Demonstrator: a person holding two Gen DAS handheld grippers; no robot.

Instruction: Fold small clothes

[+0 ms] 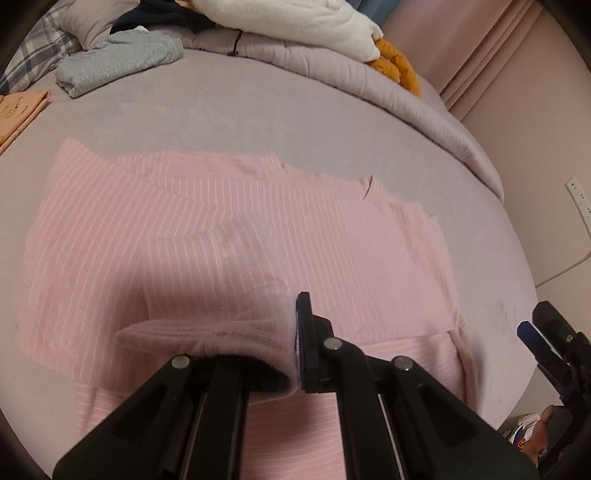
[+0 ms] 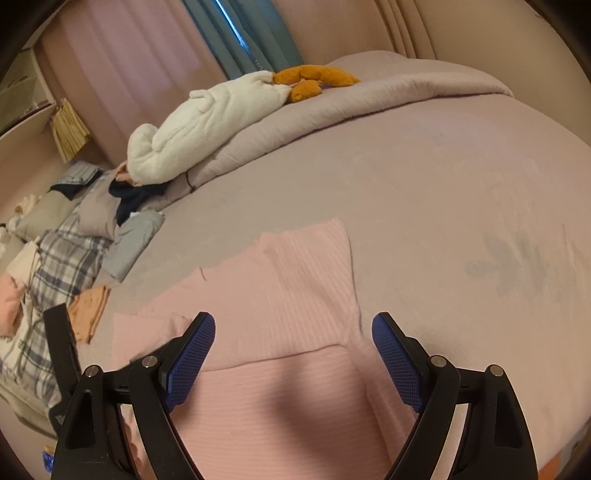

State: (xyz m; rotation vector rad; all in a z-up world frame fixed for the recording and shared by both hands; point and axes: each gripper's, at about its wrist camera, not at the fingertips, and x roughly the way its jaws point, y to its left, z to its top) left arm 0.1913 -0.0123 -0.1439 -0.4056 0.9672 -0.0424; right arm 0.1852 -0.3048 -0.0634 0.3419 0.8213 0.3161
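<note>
A pink striped garment (image 1: 258, 206) lies spread on the lilac bed sheet (image 1: 258, 110). My left gripper (image 1: 295, 328) is shut on a fold of this pink garment, and the lifted cloth drapes over and hides its left finger. In the right wrist view the same garment (image 2: 295, 280) lies under my right gripper (image 2: 293, 325), which is open with its blue pads wide apart and nothing between them. The right gripper (image 1: 543, 332) also shows at the right edge of the left wrist view, beside the garment's edge.
A folded grey-blue cloth (image 1: 118, 59) and a peach garment (image 1: 18, 114) lie at the far left. A rolled quilt (image 1: 369, 85) with a white plush (image 1: 295, 22) and an orange plush (image 1: 395, 62) runs along the back. A plaid pillow (image 2: 62, 266) lies left.
</note>
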